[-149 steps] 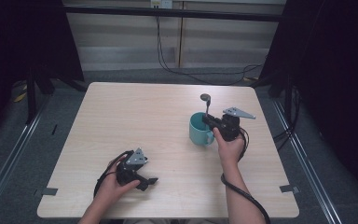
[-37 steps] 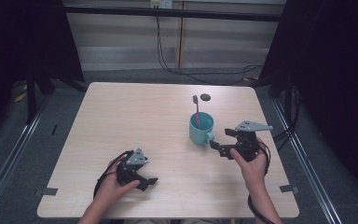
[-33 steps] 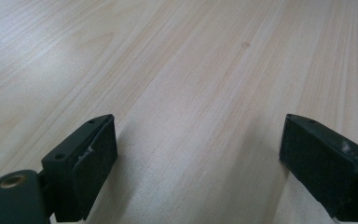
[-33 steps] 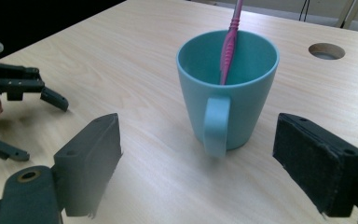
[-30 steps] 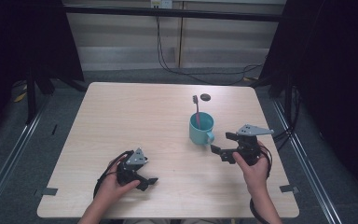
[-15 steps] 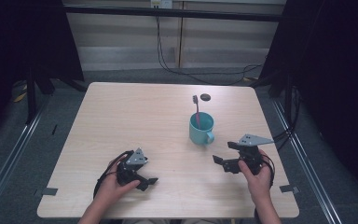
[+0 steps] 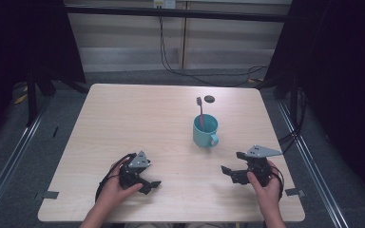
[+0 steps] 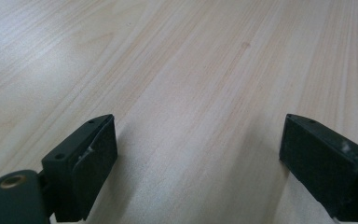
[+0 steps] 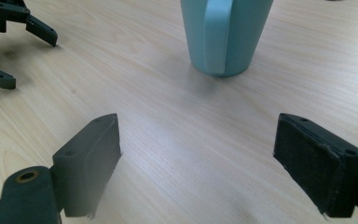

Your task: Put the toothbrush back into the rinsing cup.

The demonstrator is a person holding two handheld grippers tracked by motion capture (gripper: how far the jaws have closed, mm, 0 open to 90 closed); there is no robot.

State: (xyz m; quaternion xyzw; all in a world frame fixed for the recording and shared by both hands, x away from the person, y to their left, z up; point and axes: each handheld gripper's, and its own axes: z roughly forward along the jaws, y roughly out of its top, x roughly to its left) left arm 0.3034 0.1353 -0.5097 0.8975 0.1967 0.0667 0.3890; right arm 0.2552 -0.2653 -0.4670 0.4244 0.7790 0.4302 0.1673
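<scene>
In the right gripper view the top edge cuts off the mug (image 9: 226, 35), hiding its rim and contents. The left edge of that view crops the other gripper (image 9: 9, 42) down to its two black jaws. In the high view the toothbrush (image 7: 200, 114) has its lower end hidden inside the mug, and the small dark disc (image 7: 209, 99) near the table's (image 7: 123, 118) far edge is too small to identify.

Both claws (image 7: 153, 184) (image 7: 228, 170) agape, empty

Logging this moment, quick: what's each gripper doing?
Left gripper: open, empty, low over the table.
Right gripper: open, empty, facing the teal mug.
</scene>
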